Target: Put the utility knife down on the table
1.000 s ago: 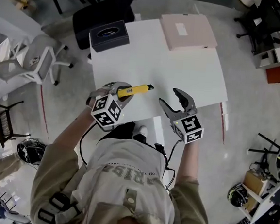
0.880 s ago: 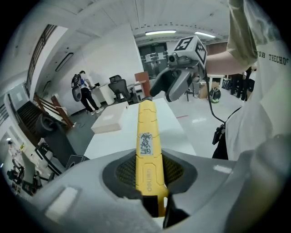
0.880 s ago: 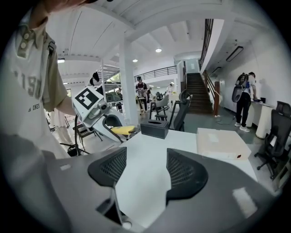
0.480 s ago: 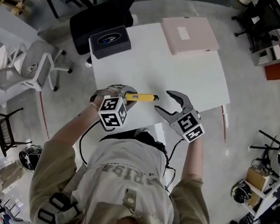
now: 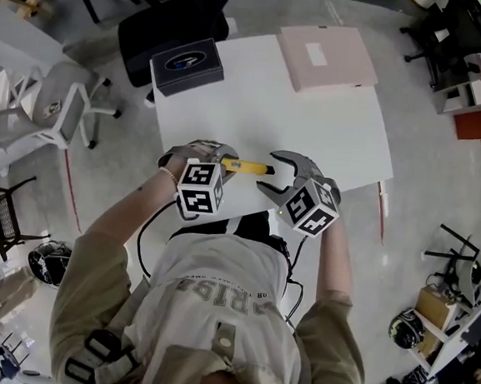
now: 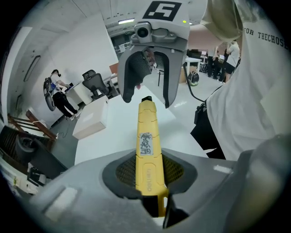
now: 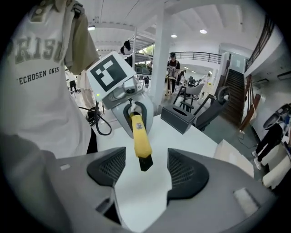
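A yellow utility knife with a black tip is clamped by its rear end in my left gripper, shut on it, just above the near part of the white table. In the left gripper view the knife runs straight out between the pads of the left gripper. My right gripper faces it, open, with the knife's tip in its mouth. In the right gripper view the knife hangs between the right gripper pads, touching neither.
A black box sits at the table's far left corner and a pink flat box at the far right. Office chairs stand to the left of the table. The person's torso is close behind both grippers.
The right gripper has swung left, so the knife's tip now lies between its jaws. The left gripper has sunk slightly and rolled, bringing the knife closer to level.
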`<state>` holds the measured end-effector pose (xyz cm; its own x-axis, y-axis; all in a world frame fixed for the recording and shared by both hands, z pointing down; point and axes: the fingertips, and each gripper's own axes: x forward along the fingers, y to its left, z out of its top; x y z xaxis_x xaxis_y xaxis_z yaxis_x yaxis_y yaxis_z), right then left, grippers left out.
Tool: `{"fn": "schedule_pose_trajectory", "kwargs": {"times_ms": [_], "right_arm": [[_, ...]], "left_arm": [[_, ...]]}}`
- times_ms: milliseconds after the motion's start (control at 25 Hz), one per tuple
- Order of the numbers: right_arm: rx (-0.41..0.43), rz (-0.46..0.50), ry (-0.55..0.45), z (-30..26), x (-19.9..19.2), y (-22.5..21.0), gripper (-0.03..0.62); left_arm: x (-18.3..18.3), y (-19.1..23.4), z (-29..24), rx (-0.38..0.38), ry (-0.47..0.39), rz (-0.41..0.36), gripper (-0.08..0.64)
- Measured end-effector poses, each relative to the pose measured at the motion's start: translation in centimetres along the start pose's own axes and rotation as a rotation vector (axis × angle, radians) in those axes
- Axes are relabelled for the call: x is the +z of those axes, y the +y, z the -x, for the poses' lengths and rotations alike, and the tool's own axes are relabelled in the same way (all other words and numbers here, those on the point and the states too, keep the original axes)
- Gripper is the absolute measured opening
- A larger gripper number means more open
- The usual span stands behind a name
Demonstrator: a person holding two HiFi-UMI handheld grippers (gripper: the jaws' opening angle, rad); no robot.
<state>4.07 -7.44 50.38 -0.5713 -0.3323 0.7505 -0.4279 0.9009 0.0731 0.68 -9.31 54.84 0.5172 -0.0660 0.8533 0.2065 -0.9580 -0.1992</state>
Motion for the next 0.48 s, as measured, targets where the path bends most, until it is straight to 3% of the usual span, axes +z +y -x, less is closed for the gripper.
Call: {"fn": "schedule_pose_trajectory", "kwargs": {"times_ms": [480], "right_arm": [[0.168,0.187,0.124,-1.5,-2.7,0.5,0.213]], "left_arm": [[1.5,-0.3,-2.5,-0.035,0.059,0.023,0.095]]}}
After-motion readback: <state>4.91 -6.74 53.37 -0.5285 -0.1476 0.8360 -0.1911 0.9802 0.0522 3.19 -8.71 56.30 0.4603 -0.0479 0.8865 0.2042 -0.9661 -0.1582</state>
